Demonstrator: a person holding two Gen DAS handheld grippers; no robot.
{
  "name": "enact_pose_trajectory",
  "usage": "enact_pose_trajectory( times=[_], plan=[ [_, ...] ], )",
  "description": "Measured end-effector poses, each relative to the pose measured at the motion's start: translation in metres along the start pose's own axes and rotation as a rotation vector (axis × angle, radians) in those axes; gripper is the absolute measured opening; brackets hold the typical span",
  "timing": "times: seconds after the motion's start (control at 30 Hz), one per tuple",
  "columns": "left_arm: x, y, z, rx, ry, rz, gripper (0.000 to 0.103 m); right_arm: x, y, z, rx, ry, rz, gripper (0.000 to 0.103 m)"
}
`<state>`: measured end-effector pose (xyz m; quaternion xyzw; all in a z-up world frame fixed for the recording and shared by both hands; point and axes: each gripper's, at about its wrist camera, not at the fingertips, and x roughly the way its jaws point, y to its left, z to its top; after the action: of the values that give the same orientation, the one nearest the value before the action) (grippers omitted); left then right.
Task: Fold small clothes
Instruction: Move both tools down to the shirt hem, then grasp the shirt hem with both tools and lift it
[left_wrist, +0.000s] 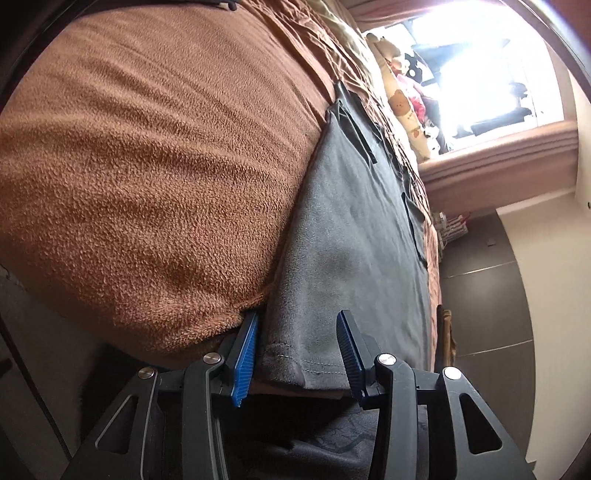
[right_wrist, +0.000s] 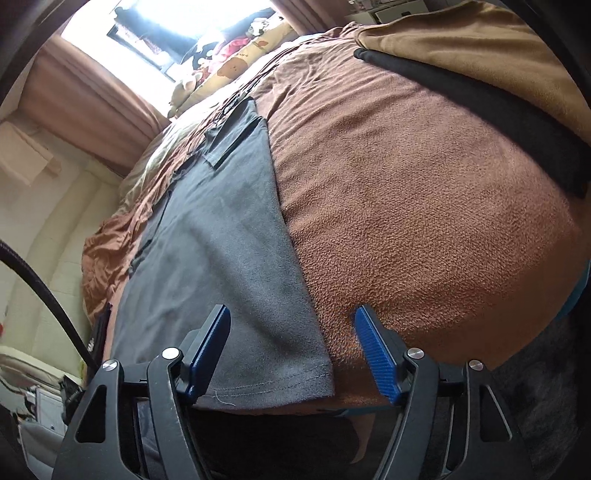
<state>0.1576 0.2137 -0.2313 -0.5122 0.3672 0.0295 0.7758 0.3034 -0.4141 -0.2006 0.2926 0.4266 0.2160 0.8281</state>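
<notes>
A grey garment (left_wrist: 354, 236) lies spread flat on a brown fleece blanket (left_wrist: 155, 177), with its stitched hem at the bed's near edge. My left gripper (left_wrist: 297, 347) is open, its blue pads astride the hem's left corner, the fabric lying between them. In the right wrist view the same grey garment (right_wrist: 221, 258) stretches away toward the window. My right gripper (right_wrist: 291, 343) is open too, its blue pads on either side of the hem's right corner (right_wrist: 317, 380). Neither gripper holds the cloth.
The brown blanket (right_wrist: 424, 221) covers the bed. A black cloth strip (right_wrist: 480, 118) and a tan cover (right_wrist: 480, 48) lie at the far right. Cushions and soft toys (right_wrist: 229, 62) sit by the bright window. A black cable (right_wrist: 40, 295) hangs at the left.
</notes>
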Motion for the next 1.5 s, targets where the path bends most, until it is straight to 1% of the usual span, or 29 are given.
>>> enact_pose_trajectory(
  times=[0.07, 0.2, 0.43, 0.53, 0.6, 0.67, 0.73, 0.8, 0.9, 1.0, 1.03, 1.07, 1.1, 1.13, 1.17, 1.23, 1.27, 1.37, 1.5],
  plan=[
    [-0.001, 0.0, -0.003, -0.018, -0.014, -0.014, 0.044, 0.002, -0.005, -0.007, 0.034, 0.006, 0.043, 0.067],
    [-0.006, 0.006, -0.009, -0.079, -0.012, -0.073, 0.044, 0.003, -0.009, -0.021, 0.044, 0.011, 0.085, 0.065],
    [-0.013, 0.015, -0.017, -0.161, -0.046, -0.134, 0.044, 0.006, -0.027, -0.04, 0.151, -0.011, 0.19, 0.065],
    [-0.009, 0.011, -0.019, -0.181, -0.052, -0.141, 0.044, 0.012, -0.026, -0.043, 0.16, -0.03, 0.189, 0.065],
    [-0.008, 0.009, -0.019, -0.188, -0.063, -0.13, 0.044, 0.014, -0.027, -0.043, 0.17, -0.04, 0.192, 0.065],
    [-0.007, 0.008, -0.019, -0.204, -0.076, -0.129, 0.044, 0.016, -0.027, -0.04, 0.176, -0.041, 0.193, 0.058],
    [-0.006, 0.009, -0.02, -0.233, -0.092, -0.118, 0.044, 0.021, -0.026, -0.04, 0.175, -0.034, 0.176, 0.048],
    [-0.005, 0.011, -0.024, -0.277, -0.111, -0.119, 0.044, 0.025, -0.022, -0.041, 0.18, -0.03, 0.159, 0.043],
    [-0.008, 0.014, -0.031, -0.337, -0.132, -0.123, 0.042, 0.025, -0.019, -0.041, 0.195, -0.041, 0.148, 0.042],
    [-0.01, 0.017, -0.035, -0.366, -0.145, -0.134, 0.042, 0.026, -0.01, -0.041, 0.194, -0.05, 0.125, 0.04],
    [-0.011, 0.018, -0.036, -0.37, -0.148, -0.135, 0.041, 0.026, -0.009, -0.04, 0.192, -0.049, 0.112, 0.032],
    [-0.011, 0.018, -0.036, -0.37, -0.149, -0.129, 0.04, 0.027, -0.004, -0.04, 0.19, -0.046, 0.097, 0.027],
    [-0.01, 0.017, -0.034, -0.361, -0.146, -0.117, 0.033, 0.026, 0.0, -0.038, 0.19, -0.042, 0.086, 0.015],
    [-0.01, 0.018, -0.033, -0.354, -0.139, -0.091, 0.019, 0.024, 0.001, -0.037, 0.192, -0.044, 0.083, 0.007],
    [-0.009, 0.02, -0.033, -0.359, -0.135, -0.069, 0.013, 0.021, 0.004, -0.035, 0.192, -0.053, 0.083, 0.004],
    [-0.01, 0.027, -0.034, -0.383, -0.131, -0.087, 0.009, 0.01, 0.01, -0.03, 0.186, -0.085, 0.078, 0.001],
    [-0.012, 0.029, -0.033, -0.378, -0.131, -0.082, 0.007, 0.004, 0.012, -0.029, 0.183, -0.1, 0.08, 0.001],
    [-0.015, 0.025, -0.031, -0.357, -0.141, -0.07, 0.007, -0.01, 0.017, -0.028, 0.178, -0.125, 0.097, 0.0],
    [-0.024, 0.021, -0.028, -0.36, -0.157, -0.103, 0.005, -0.024, 0.026, -0.034, 0.156, -0.138, 0.103, 0.0]
  ],
)
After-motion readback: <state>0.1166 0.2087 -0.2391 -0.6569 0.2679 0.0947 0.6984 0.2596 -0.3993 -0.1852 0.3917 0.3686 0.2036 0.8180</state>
